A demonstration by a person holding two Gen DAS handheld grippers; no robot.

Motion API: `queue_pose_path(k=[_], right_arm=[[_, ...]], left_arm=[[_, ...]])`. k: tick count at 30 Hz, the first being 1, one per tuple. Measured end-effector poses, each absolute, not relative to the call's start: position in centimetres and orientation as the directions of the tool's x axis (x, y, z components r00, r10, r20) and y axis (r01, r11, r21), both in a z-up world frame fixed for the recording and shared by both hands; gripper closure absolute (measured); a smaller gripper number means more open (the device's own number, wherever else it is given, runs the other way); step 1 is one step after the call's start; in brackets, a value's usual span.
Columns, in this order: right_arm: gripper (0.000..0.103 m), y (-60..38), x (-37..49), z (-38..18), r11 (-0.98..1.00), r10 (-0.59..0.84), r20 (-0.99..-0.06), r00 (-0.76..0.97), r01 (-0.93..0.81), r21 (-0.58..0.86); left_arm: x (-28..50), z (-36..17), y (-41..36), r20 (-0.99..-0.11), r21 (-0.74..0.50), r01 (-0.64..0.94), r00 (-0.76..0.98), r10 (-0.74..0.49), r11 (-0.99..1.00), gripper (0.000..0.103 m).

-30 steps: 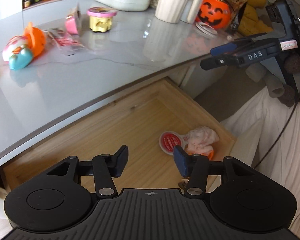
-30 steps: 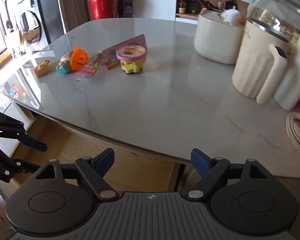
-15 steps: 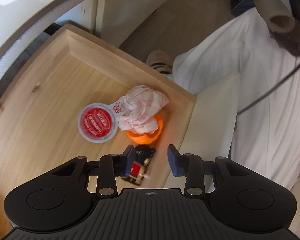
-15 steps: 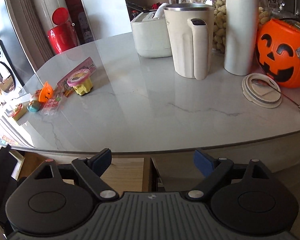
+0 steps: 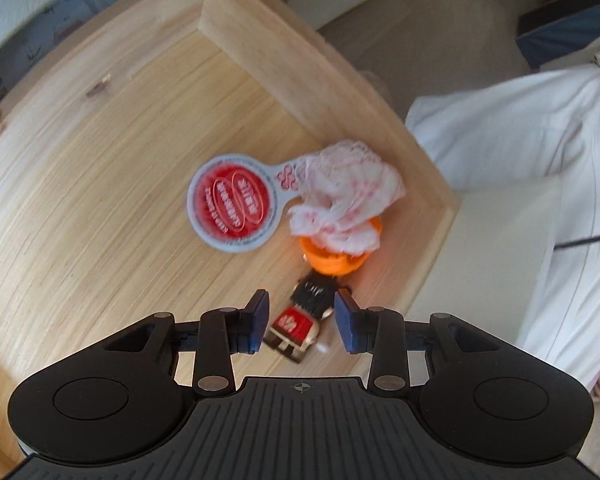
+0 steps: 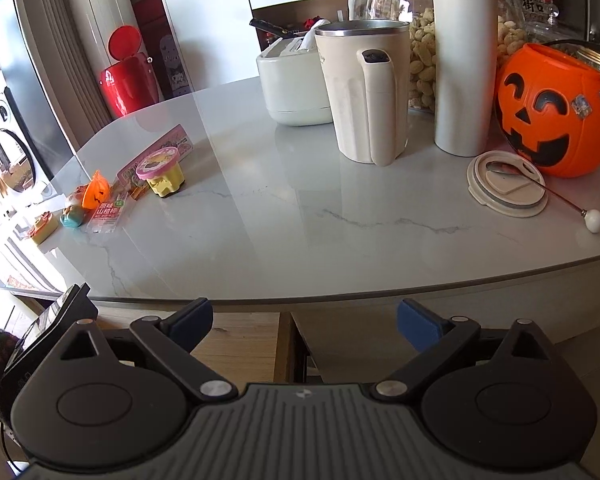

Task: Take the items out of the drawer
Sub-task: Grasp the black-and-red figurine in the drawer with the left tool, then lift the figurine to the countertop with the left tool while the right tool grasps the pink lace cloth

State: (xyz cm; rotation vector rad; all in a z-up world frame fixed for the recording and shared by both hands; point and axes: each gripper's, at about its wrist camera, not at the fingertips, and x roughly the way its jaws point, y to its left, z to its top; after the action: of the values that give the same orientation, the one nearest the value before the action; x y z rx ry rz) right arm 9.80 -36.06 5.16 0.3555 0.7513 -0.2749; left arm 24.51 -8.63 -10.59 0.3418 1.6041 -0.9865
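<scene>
Left wrist: left gripper (image 5: 302, 322) fingers spread around toy figure (image 5: 302, 322), drawer (image 5: 260, 52)

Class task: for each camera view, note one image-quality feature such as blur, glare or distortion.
Left wrist view: motion blur softens the small figure and red-printed round lid; fisheye bends the drawer walls. Right wrist view: sharp, with window glare and reflections on the marble countertop.
</scene>
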Motion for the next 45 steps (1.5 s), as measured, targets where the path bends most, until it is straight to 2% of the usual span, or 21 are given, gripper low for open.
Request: queue_pose_path(k=[3,4,7,9,11,15,23,26,30,37,40,43,45], right_arm=[[0.004,-36.0,10.1,5.0,0.908,-0.113,-0.710,0.695,0.363,0.211],[0.004,-35.9,10.2,5.0,0.909,-0.113,-0.712,0.693,0.362,0.208],[0.004,-35.7,10.5,4.9,0.913,-0.111,-0.718,0.687,0.356,0.200],[0.004,-35.6,10.7,4.7,0.914,-0.116,-0.723,0.681,0.358,0.191],[0.004,-35.6,10.7,4.6,0.914,-0.119,-0.726,0.677,0.361,0.187],[0.004,-35.7,10.9,4.6,0.913,-0.115,-0.730,0.674,0.361,0.189],[0.003,-35.2,11.2,4.5,0.924,-0.109,-0.733,0.672,0.339,0.174],[0.003,-35.3,11.1,4.4,0.921,-0.109,-0.734,0.670,0.346,0.179],[0.002,-35.4,11.0,4.4,0.920,-0.107,-0.736,0.669,0.347,0.182],[0.000,-35.2,11.2,4.4,0.925,-0.101,-0.738,0.667,0.336,0.178],[0.000,-35.1,11.3,4.4,0.926,-0.099,-0.740,0.666,0.334,0.176],[0.000,-35.1,11.3,4.4,0.927,-0.098,-0.741,0.664,0.333,0.175],[0.000,-35.0,11.4,4.4,0.927,-0.099,-0.743,0.662,0.332,0.173]], left_arm=[[24.5,-12.3,-8.5,-0.912,-0.411,0.686,-0.317,-0.261,0.601,0.064],[24.4,-12.8,-8.6,-0.912,-0.410,0.687,-0.322,-0.255,0.599,0.057],[24.2,-13.2,-8.7,-0.917,-0.398,0.709,-0.293,-0.270,0.582,0.055],[24.0,-12.3,-8.7,-0.961,-0.260,0.766,-0.147,-0.233,0.588,0.057],[24.1,-11.2,-8.3,-0.974,-0.170,0.790,-0.043,-0.224,0.589,0.063],[24.4,-10.4,-7.5,-0.958,-0.224,0.793,-0.073,-0.276,0.566,0.063],[20.6,-10.5,-10.4,-0.971,-0.016,0.966,0.047,-0.234,0.260,0.063],[20.1,-11.2,-11.1,-0.976,0.032,0.974,0.079,-0.202,0.226,0.062],[20.1,-11.5,-11.3,-0.971,0.043,0.976,0.091,-0.219,0.212,0.062],[17.9,-11.8,-12.3,-0.954,0.164,0.985,0.170,-0.246,0.043,0.061],[18.2,-11.8,-12.7,-0.955,0.148,0.987,0.158,-0.252,0.059,0.062],[19.6,-11.7,-13.2,-0.957,0.078,0.988,0.112,-0.268,0.135,0.062],[20.5,-11.8,-13.1,-0.958,0.027,0.983,0.078,-0.278,0.182,0.065]])
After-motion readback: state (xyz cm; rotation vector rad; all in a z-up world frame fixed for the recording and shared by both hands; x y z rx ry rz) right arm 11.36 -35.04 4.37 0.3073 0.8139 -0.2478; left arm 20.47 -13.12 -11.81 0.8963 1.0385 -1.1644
